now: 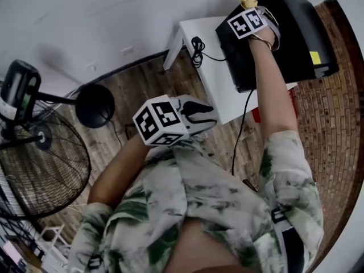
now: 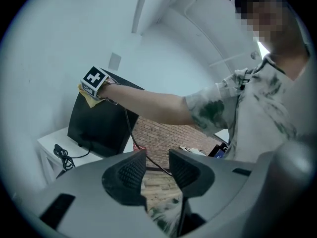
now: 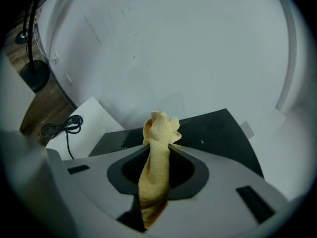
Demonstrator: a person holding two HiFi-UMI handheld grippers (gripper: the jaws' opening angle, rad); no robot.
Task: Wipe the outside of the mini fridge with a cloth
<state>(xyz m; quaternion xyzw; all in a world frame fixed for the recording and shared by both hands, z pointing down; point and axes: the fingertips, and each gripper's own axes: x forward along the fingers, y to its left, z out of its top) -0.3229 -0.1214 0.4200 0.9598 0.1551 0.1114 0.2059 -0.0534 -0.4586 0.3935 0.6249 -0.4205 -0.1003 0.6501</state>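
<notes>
The black mini fridge (image 1: 284,38) stands on a white table (image 1: 222,90) against the wall; it also shows in the left gripper view (image 2: 96,123) and the right gripper view (image 3: 218,130). My right gripper (image 1: 248,5) is over the fridge's back top corner, shut on a yellow cloth (image 3: 157,157) whose bunched tip (image 1: 246,2) pokes out past the jaws. The cloth is also in the left gripper view (image 2: 88,97). My left gripper (image 1: 196,111) hangs near my chest, away from the fridge, its jaws a narrow gap apart with nothing between them (image 2: 157,170).
A coiled black power cord (image 1: 197,49) lies on the table left of the fridge, and a cable (image 1: 242,124) hangs down its front. A standing fan (image 1: 34,158) and a round black base (image 1: 95,105) are on the wooden floor at left. A brick floor (image 1: 330,124) lies right.
</notes>
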